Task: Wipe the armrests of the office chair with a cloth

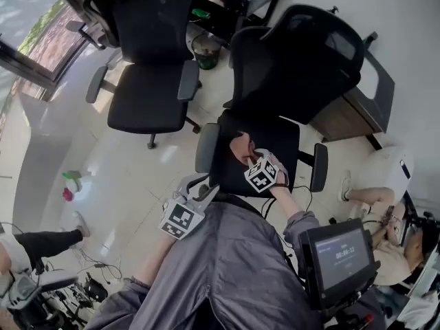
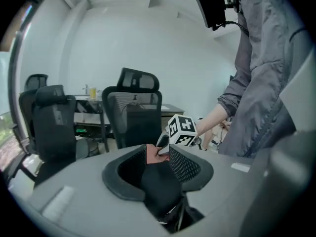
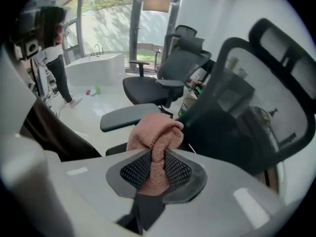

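Observation:
The near black office chair point(image 1: 275, 81) has grey armrests, one on the left point(image 1: 206, 146) and one on the right point(image 1: 320, 167). My right gripper point(image 1: 246, 155) hovers over the seat, shut on a bunched pink cloth point(image 1: 240, 145). In the right gripper view the cloth point(image 3: 154, 132) bulges out beyond the right gripper point(image 3: 157, 167), apart from the left armrest point(image 3: 128, 116) that lies just beyond it. My left gripper point(image 1: 206, 188) is near the seat's front left corner. Its jaws stand apart in the left gripper view, where the left gripper point(image 2: 158, 159) holds nothing and looks toward the right gripper's marker cube point(image 2: 181, 131).
A second black chair point(image 1: 148, 81) stands behind on the left, with a waste bin point(image 1: 206, 50) and a desk point(image 1: 234, 5) beyond it. A person point(image 1: 385, 232) sits low at the right. A green spray bottle point(image 1: 72, 181) and cables point(image 1: 89, 280) lie on the floor at left.

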The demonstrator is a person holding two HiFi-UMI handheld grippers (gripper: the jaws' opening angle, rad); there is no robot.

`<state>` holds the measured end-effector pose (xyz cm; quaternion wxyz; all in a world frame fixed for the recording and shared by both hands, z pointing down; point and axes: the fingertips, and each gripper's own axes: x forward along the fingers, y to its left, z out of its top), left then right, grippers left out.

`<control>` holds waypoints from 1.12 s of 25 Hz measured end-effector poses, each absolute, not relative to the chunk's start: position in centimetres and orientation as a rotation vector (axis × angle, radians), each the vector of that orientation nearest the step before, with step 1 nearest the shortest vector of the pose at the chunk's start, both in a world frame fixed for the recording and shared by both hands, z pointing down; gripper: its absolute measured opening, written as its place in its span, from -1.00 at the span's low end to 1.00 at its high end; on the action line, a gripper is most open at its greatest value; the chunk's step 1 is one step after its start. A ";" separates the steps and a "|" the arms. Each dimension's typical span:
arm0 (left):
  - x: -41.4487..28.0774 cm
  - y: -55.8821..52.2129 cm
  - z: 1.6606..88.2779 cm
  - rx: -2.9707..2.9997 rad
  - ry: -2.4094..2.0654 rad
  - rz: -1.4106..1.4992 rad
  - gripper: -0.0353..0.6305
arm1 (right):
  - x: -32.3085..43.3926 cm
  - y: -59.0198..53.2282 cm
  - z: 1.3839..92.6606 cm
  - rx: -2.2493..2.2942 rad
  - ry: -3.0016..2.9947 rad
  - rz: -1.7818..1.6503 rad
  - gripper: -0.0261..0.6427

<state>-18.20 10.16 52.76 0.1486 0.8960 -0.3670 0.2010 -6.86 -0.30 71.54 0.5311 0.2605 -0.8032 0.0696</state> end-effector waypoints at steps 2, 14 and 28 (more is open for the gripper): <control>-15.5 11.0 52.5 2.620 -0.948 0.554 -0.41 | -1.3 2.0 71.1 0.683 -1.853 0.207 -0.71; -4.7 11.6 52.0 2.796 -0.589 0.609 -0.41 | 24.4 9.1 72.2 1.012 -1.525 0.442 -0.70; 2.5 3.6 53.2 2.723 -0.703 0.754 -0.41 | 35.7 -9.3 76.5 0.979 -1.499 0.360 -0.71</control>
